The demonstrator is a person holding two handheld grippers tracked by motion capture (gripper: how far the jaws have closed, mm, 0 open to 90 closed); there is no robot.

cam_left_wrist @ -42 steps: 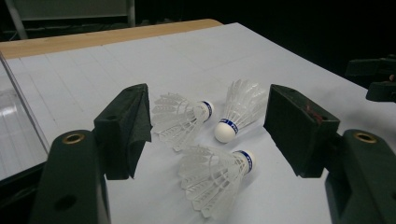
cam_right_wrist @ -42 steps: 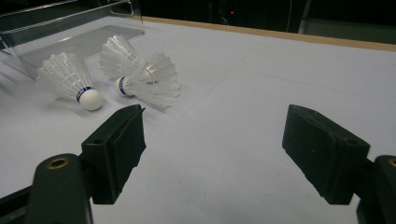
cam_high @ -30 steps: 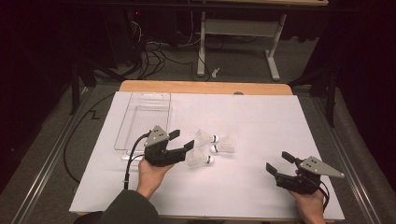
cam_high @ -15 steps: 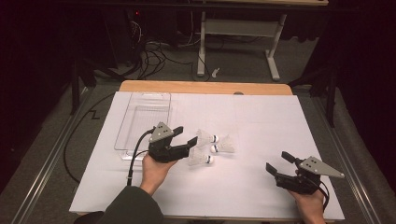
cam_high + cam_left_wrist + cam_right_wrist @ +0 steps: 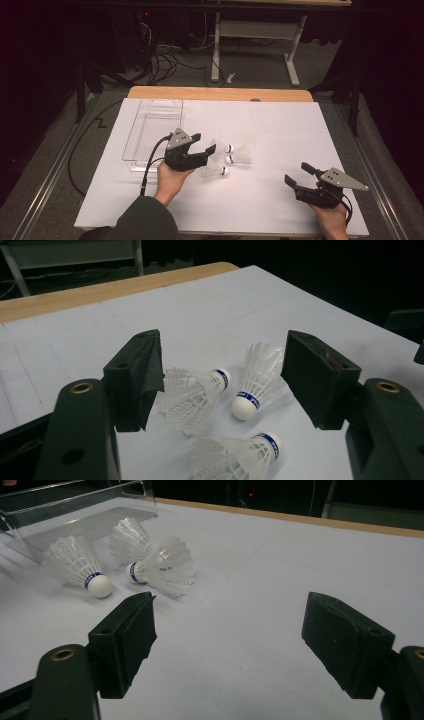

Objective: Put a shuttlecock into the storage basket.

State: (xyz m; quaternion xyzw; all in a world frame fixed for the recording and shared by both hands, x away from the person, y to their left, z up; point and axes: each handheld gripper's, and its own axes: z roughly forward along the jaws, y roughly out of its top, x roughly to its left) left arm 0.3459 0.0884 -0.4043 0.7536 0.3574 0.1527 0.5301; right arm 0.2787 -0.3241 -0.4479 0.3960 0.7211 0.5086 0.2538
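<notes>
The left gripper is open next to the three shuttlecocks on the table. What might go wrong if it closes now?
1. The three shuttlecocks lie close together, two with feathers overlapping, so the left gripper, its jaws wide open, may catch two at once or knock a neighbour away.
2. The jaws may close on the thin feather skirt and crush it, rather than on a cork.
3. A light shuttlecock could roll off across the smooth white sheet, away from the clear tray.

Dim room all around, black beyond the table edges, while the white paper-covered tabletop (image 5: 280, 135) catches soft overhead light with faint shadows, the high view looks grainy and a touch soft, and the close black foam-padded jaws blur slightly in both gripper views.
</notes>
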